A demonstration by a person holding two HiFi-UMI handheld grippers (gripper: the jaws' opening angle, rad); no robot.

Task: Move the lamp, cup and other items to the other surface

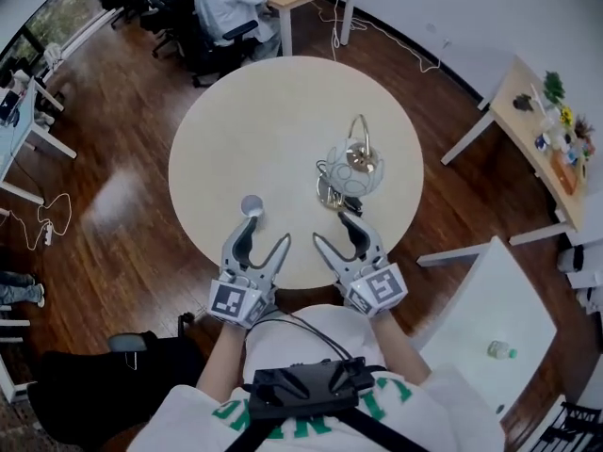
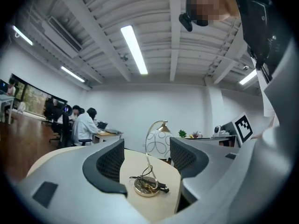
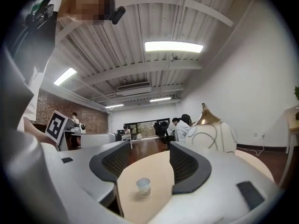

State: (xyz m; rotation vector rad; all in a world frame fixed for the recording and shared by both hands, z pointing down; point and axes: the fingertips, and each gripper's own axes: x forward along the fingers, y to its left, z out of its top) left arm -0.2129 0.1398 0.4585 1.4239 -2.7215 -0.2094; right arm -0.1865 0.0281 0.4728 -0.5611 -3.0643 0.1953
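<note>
A round beige table carries a lamp with a gold base, an arched gold stem and a white patterned shade, standing right of centre. A small white cup stands near the front edge. My left gripper is open just in front of the cup, touching nothing. My right gripper is open just short of the lamp's base. The left gripper view looks past the open left gripper at the lamp. In the right gripper view the cup stands ahead of the open right gripper, and the lamp's shade is at the right.
A white rectangular table stands at the lower right with a small bottle on it. A wooden desk with plants is at the right. A person sits at a far desk. Cables lie on the wood floor.
</note>
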